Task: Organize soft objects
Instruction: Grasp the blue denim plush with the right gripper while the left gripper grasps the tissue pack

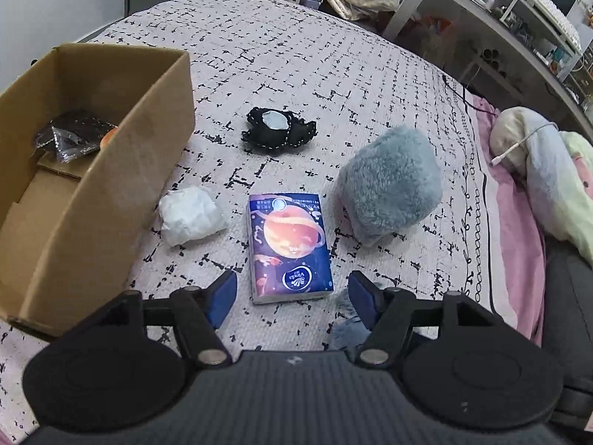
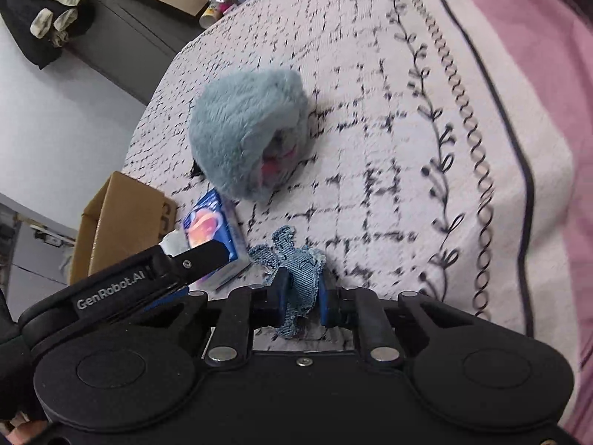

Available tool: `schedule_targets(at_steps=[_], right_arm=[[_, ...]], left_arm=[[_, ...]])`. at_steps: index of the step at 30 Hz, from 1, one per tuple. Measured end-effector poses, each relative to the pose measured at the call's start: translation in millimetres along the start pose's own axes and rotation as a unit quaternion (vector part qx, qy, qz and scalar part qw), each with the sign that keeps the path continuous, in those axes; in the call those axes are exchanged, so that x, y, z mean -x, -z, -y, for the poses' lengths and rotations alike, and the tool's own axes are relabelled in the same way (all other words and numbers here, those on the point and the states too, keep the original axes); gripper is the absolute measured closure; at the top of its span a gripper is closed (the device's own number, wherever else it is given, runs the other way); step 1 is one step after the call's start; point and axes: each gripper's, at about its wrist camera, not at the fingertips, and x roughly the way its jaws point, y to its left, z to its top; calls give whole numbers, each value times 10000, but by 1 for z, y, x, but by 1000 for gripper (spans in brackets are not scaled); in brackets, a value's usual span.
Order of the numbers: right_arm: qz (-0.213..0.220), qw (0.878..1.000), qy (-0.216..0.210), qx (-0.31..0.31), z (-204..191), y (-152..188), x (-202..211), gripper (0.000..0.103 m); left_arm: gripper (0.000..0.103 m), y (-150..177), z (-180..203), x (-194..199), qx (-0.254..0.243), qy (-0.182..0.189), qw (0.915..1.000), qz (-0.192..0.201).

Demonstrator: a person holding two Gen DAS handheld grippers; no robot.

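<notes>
Denim scrap pinched in right hand-held gripper; left hand-held gripper wide, empty; one tissue pack.

Patterned bed — cardboard box, tissue pack, plush

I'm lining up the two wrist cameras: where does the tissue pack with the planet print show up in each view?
Left wrist view: the tissue pack lies flat at lower centre, just ahead of the open left gripper.
Right wrist view: the pack sits at left of centre, partly hidden behind the left gripper's finger.
Shared landmark: the fluffy blue plush, beside the pack in both.
</notes>
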Motion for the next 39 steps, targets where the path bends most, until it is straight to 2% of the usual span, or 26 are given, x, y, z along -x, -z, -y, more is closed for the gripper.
schedule_targets(at_steps=[4,14,16,19,23,39], right_arm=[[99,9999,102,75,2,-1,3,87],[351,9982,354,319,-11,-1,3,87],[430,9974,398,417,-14,0,5,87],[540,9957,483,583,-18,2,9,87],[401,9985,209,310,-15,1,16,87],[920,9919,356,796,-48,11,54,87]], left_arm=[[31,-1,5,-6,-79,-111,9999,48],[31,-6,13,-26,-107,-444,9990,19],[36,-5,11,-27,-50,-413,9991,-44],[52,-3,10,-24,-148,-345,9993,-40],[53,-1,9,-11,-158,-324,9993,55],[53,0,12,58,-677,128,9962,531]])
